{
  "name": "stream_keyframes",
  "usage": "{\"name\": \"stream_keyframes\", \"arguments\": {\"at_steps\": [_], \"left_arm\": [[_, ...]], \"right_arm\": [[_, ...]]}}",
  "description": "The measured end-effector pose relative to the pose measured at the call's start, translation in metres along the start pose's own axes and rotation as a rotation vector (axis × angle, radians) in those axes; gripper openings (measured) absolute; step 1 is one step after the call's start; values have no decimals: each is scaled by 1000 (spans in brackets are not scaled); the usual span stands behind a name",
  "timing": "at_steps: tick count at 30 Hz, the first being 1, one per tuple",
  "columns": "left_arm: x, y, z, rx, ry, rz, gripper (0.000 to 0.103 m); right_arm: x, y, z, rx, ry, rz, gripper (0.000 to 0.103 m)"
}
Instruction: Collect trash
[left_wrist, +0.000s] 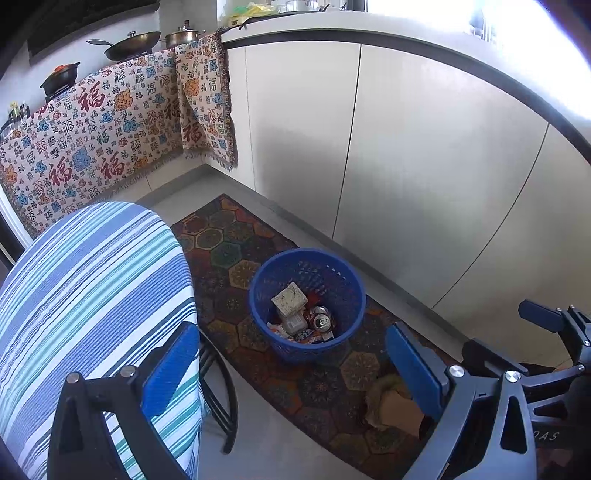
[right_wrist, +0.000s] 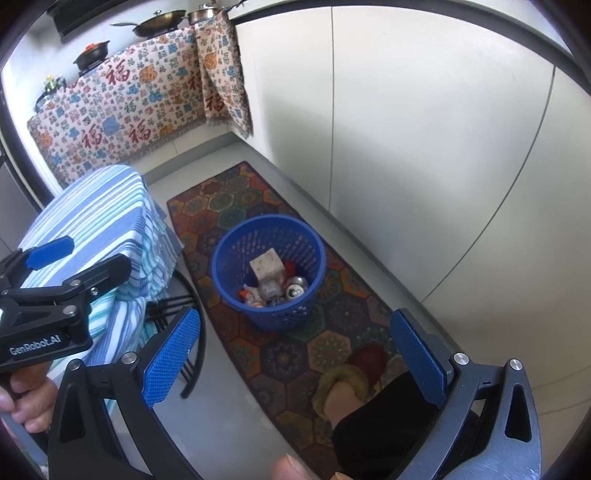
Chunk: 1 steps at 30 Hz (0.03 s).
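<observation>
On the patterned rug (left_wrist: 295, 387), blue basket (left_wrist: 308, 302) holds carton and cans; with left tongs (left_wrist: 295, 365) and right tongs (right_wrist: 295, 354) both spread empty, we judge a straight, centred descent best.

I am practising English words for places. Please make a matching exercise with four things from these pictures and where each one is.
Things:
1. drink can
2. blue basket
3. wok
4. striped cloth

Places:
A. on the patterned rug
B. over the table
C. inside the basket
D. on the stove

Pairs: 1-C, 2-A, 3-D, 4-B
</observation>
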<state>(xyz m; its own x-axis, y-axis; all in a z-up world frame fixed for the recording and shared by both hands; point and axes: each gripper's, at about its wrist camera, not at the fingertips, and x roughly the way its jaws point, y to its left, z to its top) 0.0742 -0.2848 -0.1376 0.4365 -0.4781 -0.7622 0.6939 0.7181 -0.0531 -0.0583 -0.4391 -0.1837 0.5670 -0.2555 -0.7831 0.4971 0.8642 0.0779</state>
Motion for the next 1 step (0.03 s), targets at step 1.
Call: {"name": "stream_keyframes", "arguments": {"at_steps": [1], "left_arm": [[-1,0,0,2,0,-1,103]], "right_arm": [[0,0,0,0,1,0,103]]}}
